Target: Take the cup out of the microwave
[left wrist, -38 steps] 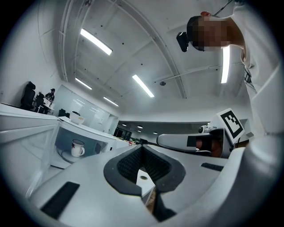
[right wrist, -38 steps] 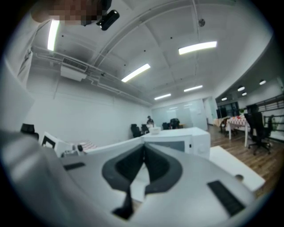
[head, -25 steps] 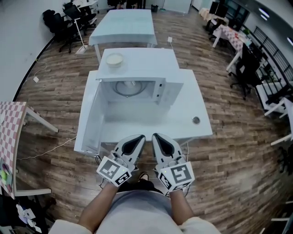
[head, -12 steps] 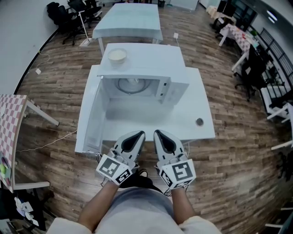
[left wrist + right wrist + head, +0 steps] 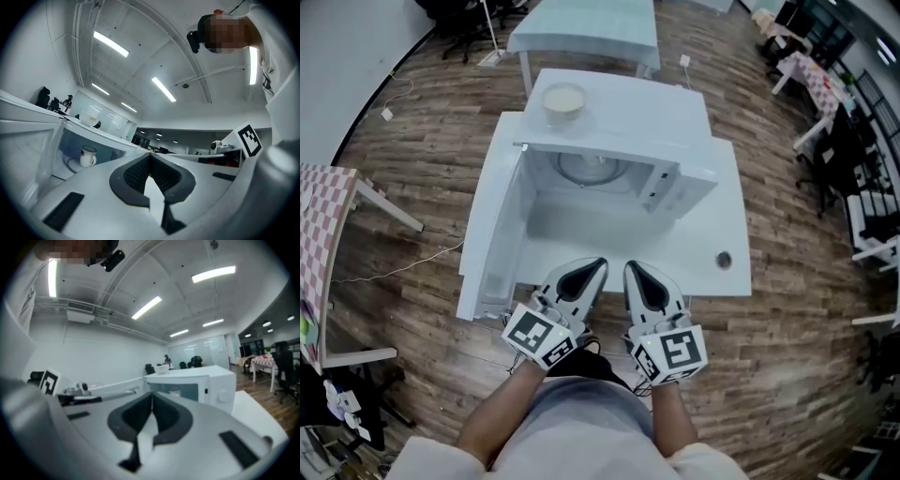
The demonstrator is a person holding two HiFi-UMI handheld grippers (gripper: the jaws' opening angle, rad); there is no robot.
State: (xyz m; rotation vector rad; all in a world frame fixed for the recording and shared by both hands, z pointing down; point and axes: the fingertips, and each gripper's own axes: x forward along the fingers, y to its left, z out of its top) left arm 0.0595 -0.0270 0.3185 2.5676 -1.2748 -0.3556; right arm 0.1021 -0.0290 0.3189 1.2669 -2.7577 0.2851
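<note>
Since the earlier frames, the 2 grippers have moved up to the near edge of the table [image 5: 712, 220], and the microwave [image 5: 628, 117] now fills more of the upper middle of the head view.

The left gripper [image 5: 597, 266] and right gripper [image 5: 630, 268] sit side by side at lower centre. Each has its jaws pressed together with nothing between them.

The cup [image 5: 592, 168] stands upright deep in the cavity at upper centre, well apart from both grippers. The door [image 5: 492, 239] is swung wide to the left.

The cup looks like a glazed mug, so it is probably rigid, moderately heavy, slick and breakable. A pinch across the rim wall seems the safest hold, or else the handle [image 5: 82, 153].

Only the left gripper view shows the cup [image 5: 87, 155] in side profile, at middle left, with its handle facing left. The right gripper view gives just a dim shape of the cup [image 5: 174, 391]. Only the head view shows the bowl [image 5: 563, 98] on top of the microwave.
</note>
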